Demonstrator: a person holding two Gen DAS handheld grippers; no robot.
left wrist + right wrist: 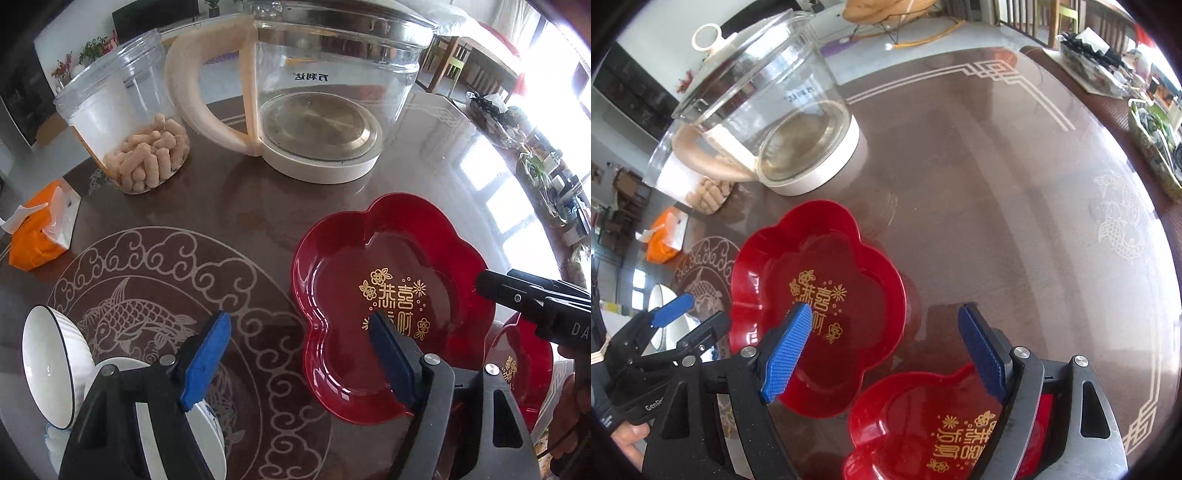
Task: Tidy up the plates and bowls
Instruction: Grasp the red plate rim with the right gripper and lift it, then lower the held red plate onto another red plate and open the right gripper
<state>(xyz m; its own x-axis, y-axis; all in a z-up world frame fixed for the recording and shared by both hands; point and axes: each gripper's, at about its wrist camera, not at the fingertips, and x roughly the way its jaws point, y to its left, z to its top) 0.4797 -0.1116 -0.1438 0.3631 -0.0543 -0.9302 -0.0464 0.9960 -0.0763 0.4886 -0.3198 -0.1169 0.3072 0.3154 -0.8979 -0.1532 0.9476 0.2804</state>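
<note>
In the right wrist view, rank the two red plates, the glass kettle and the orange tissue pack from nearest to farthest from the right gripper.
1. Near red plate, directly under the right gripper.
2. Second red plate, just ahead, left.
3. Glass kettle, farther back, left.
4. Orange tissue pack, far left edge; roughly as far as the kettle, too close to call.

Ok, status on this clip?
Left tongs open, empty. Right tongs open above near red flower-shaped plate. Second red plate beside it. White bowls unstacked, left.
</note>
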